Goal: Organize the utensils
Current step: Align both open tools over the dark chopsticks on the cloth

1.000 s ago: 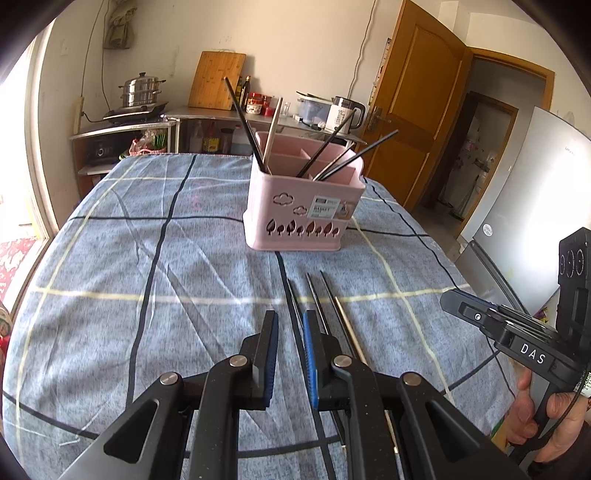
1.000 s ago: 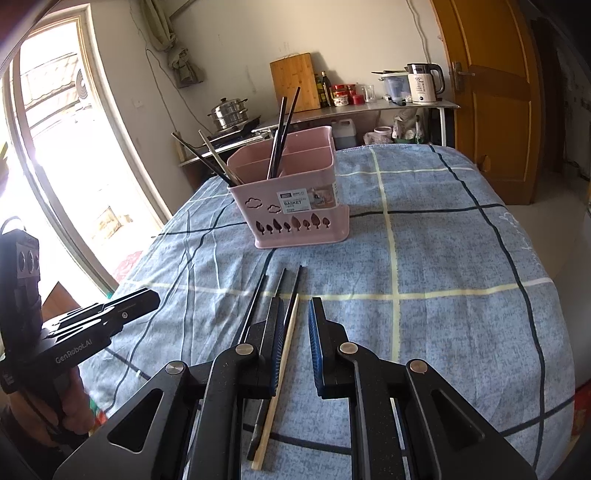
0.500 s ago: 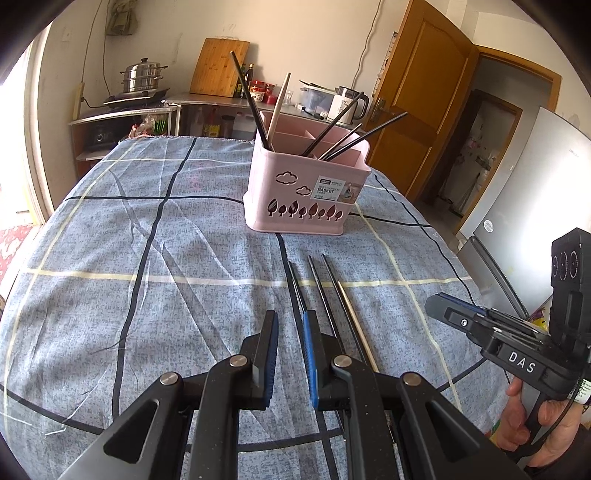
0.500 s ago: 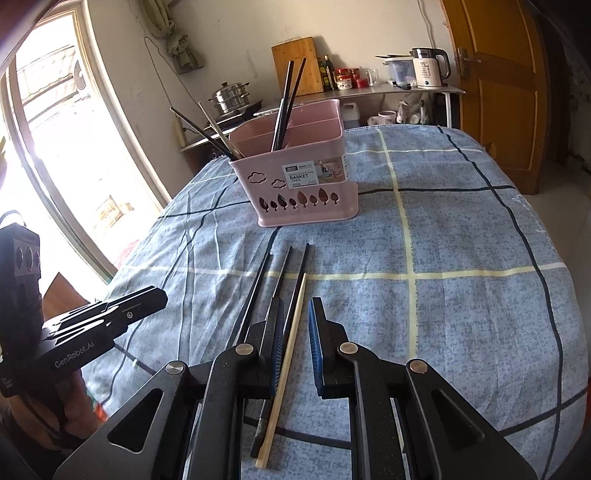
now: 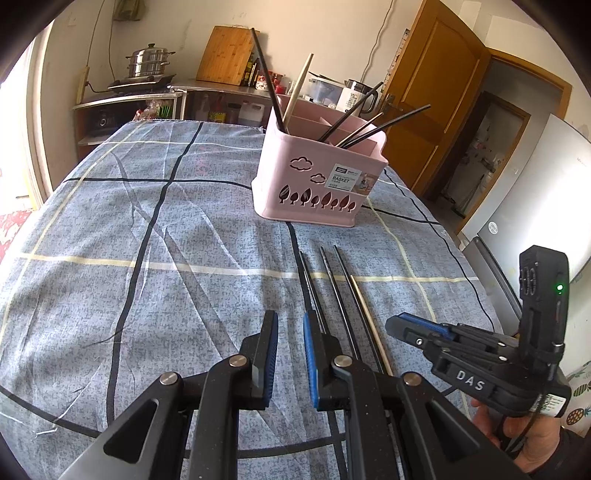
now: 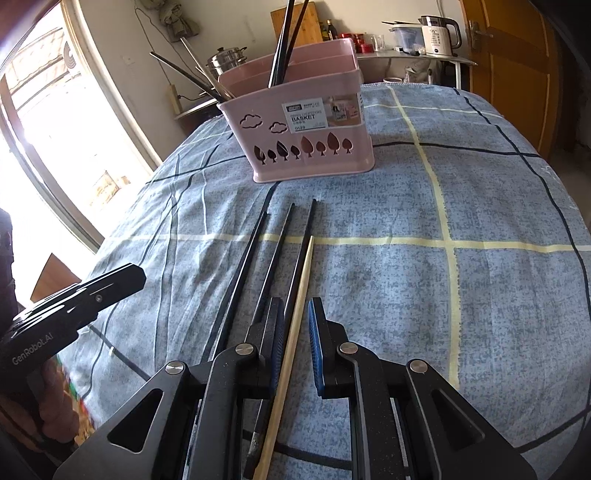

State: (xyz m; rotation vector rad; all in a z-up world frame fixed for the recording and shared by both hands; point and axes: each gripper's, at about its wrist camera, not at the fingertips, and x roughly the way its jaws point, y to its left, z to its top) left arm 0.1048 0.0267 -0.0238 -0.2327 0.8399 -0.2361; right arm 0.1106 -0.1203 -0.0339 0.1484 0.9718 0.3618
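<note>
A pink utensil basket (image 5: 321,173) (image 6: 306,125) stands on the blue checked tablecloth and holds several chopsticks. In front of it lie three black chopsticks (image 5: 345,295) (image 6: 269,266) and one wooden chopstick (image 5: 369,325) (image 6: 295,325), side by side. My left gripper (image 5: 290,332) is open and empty, low over the cloth just left of the black chopsticks. My right gripper (image 6: 295,317) is open, with the wooden chopstick lying between its fingers. The right gripper also shows in the left wrist view (image 5: 417,330).
The tablecloth (image 5: 147,258) covers the whole table, whose right edge drops off near a white appliance (image 5: 546,206). Behind the table are a counter with a steel pot (image 5: 149,66), a cutting board (image 5: 229,55) and a kettle (image 6: 439,31). A wooden door (image 5: 436,110) stands at the back right.
Both grippers have moved forward and down toward the loose chopsticks and the basket. The right gripper has shifted so that the wooden chopstick now lies between its fingers.
</note>
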